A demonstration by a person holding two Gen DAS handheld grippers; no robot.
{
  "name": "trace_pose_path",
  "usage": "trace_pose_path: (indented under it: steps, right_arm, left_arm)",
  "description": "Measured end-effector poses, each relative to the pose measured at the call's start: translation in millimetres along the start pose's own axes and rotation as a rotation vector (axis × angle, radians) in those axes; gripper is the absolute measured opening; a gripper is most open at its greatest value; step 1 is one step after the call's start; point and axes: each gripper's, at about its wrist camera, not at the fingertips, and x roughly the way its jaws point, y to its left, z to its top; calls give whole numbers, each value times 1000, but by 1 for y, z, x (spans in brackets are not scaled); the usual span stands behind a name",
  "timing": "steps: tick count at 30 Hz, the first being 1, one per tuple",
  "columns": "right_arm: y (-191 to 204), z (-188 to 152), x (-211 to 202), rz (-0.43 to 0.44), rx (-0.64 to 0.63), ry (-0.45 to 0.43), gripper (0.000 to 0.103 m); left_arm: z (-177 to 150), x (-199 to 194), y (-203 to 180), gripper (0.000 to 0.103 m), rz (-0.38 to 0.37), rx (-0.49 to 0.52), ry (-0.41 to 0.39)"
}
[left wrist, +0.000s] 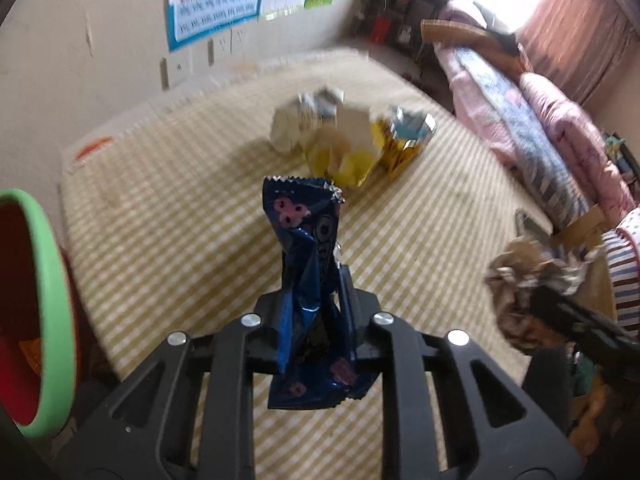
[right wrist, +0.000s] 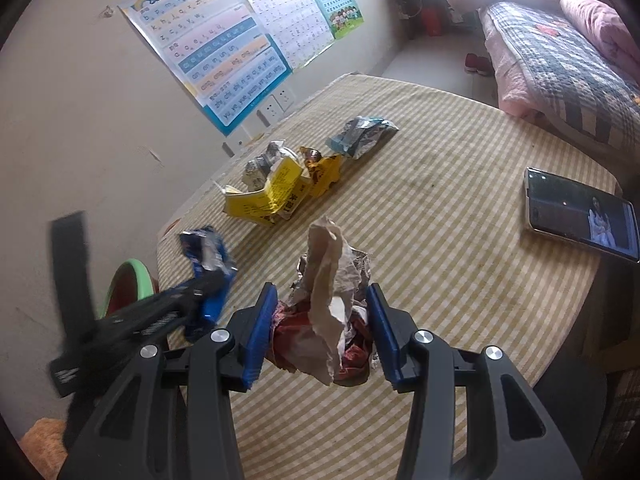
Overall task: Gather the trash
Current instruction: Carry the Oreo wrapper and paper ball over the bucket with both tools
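Observation:
My left gripper [left wrist: 316,312] is shut on a dark blue snack wrapper [left wrist: 304,248], held above the striped table; it also shows in the right wrist view [right wrist: 208,260]. My right gripper [right wrist: 320,320] is shut on a crumpled brown and red paper wad [right wrist: 328,300], which shows at the right of the left wrist view [left wrist: 528,276]. More trash lies mid-table: a torn yellow box [right wrist: 272,196], a yellow wrapper [right wrist: 324,168], a silver wrapper [right wrist: 264,160] and a silver-blue wrapper [right wrist: 360,136]. A red bin with a green rim [left wrist: 52,308] stands at the table's left edge.
A phone [right wrist: 580,212] lies on the table's right side. The tablecloth [right wrist: 440,208] is yellow and white striped. Posters hang on the wall [right wrist: 80,100] behind the table. A bed with quilts [right wrist: 560,52] stands at the far right.

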Motion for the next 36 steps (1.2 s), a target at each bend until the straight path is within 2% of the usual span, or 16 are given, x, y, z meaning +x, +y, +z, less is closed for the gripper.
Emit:
trace_pose_path:
  steps: [6, 12, 21, 30, 36]
  right_arm:
    - [18, 0, 2, 10, -35, 10, 45]
    - [38, -2, 2, 17, -72, 20, 45]
    - [68, -6, 7, 17, -144, 48, 45]
    - [99, -11, 14, 28, -219, 76, 46]
    - [116, -10, 17, 39, -251, 78, 46]
  left_arm:
    - [-3, -49, 2, 20, -16, -6, -96]
    - [-2, -68, 6, 20, -7, -4, -144]
    - [-10, -78, 18, 20, -12, -25, -162]
    - [-15, -93, 43, 20, 20, -70, -202]
    - [-21, -93, 58, 20, 33, -103, -196]
